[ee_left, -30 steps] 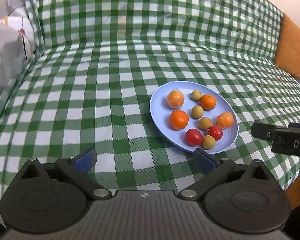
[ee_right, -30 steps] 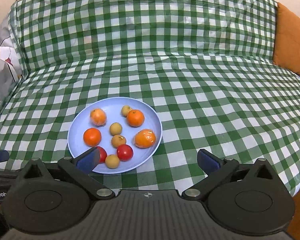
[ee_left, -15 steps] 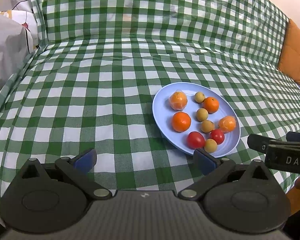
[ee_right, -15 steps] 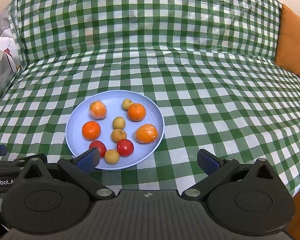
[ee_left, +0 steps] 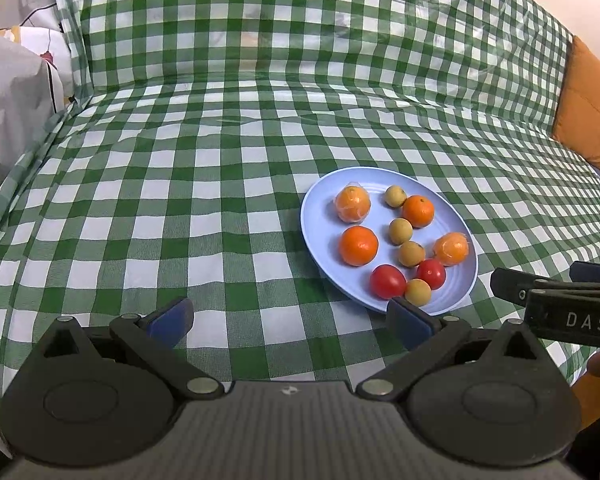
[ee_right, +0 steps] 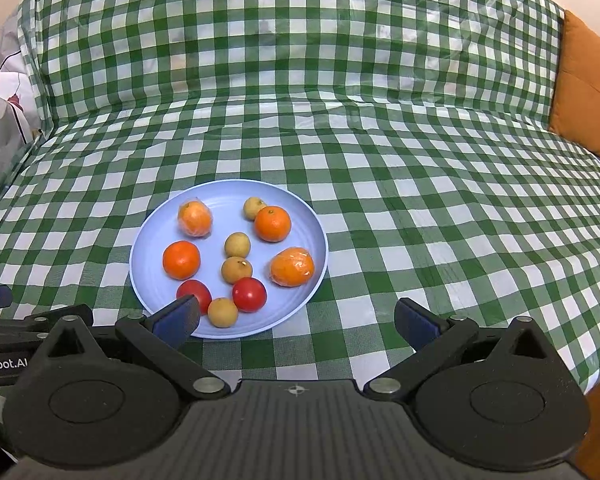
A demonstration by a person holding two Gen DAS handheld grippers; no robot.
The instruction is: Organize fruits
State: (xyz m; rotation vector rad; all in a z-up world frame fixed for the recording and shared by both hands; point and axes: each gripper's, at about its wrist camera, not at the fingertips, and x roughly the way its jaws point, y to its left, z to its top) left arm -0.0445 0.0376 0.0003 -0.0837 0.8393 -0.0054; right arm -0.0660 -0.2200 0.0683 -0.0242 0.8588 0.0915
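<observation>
A light blue plate lies on the green checked cloth. On it are several oranges, two of them in clear wrap, two red tomatoes and several small yellow-brown fruits. My left gripper is open and empty, near the plate's front left. My right gripper is open and empty, at the plate's front right; its left finger covers part of one tomato.
The checked cloth covers the seat and the upright back. An orange cushion sits at the far right. Grey and white fabric lies at the left. The right gripper's body shows at the left wrist view's right edge.
Both grippers have drawn back and risen slightly, so the plate sits a little higher and farther in each view. The fruits have not moved. Both grippers stay open.
</observation>
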